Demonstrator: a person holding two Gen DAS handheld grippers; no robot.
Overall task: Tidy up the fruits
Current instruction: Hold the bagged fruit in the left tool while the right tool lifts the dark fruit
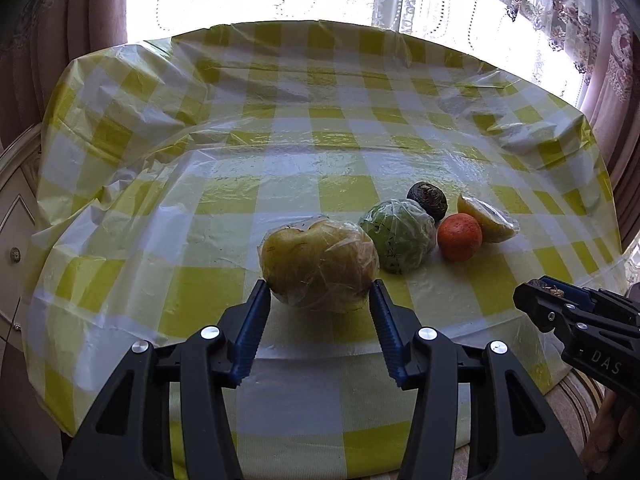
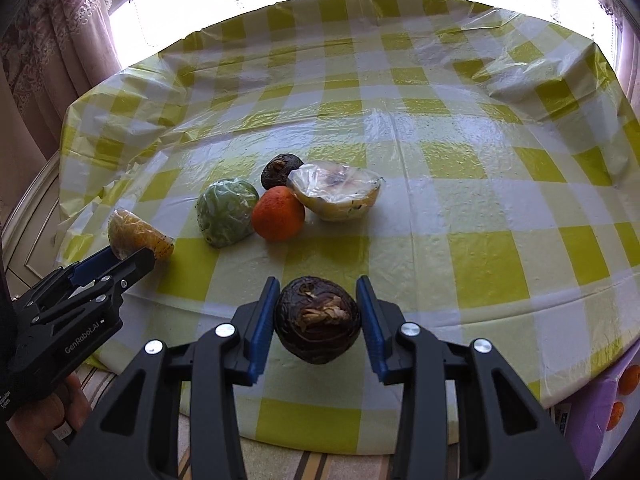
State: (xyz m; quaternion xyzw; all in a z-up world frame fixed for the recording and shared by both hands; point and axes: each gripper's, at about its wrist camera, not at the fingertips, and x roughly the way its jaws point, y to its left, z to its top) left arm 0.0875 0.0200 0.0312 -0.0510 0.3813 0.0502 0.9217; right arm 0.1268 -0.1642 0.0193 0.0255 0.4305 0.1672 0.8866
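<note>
Round table [image 1: 320, 152] under a yellow-and-white checked plastic cloth. My landmark is the orange [image 2: 278, 213], sitting mid-table.

My left gripper [image 1: 320, 294] pinches a plastic-wrapped yellow fruit [image 1: 318, 265], the biggest piece, left of the orange.

A wrapped green fruit [image 2: 227, 212] touches the orange on its left; a wrapped cut fruit half [image 2: 336, 190] sits right of the orange and just behind.

My right gripper [image 2: 318, 308] is clamped on a dark wrinkled fruit [image 2: 318, 320], nearer me than the orange. A second dark fruit [image 2: 280, 170] sits just behind the orange.
</note>
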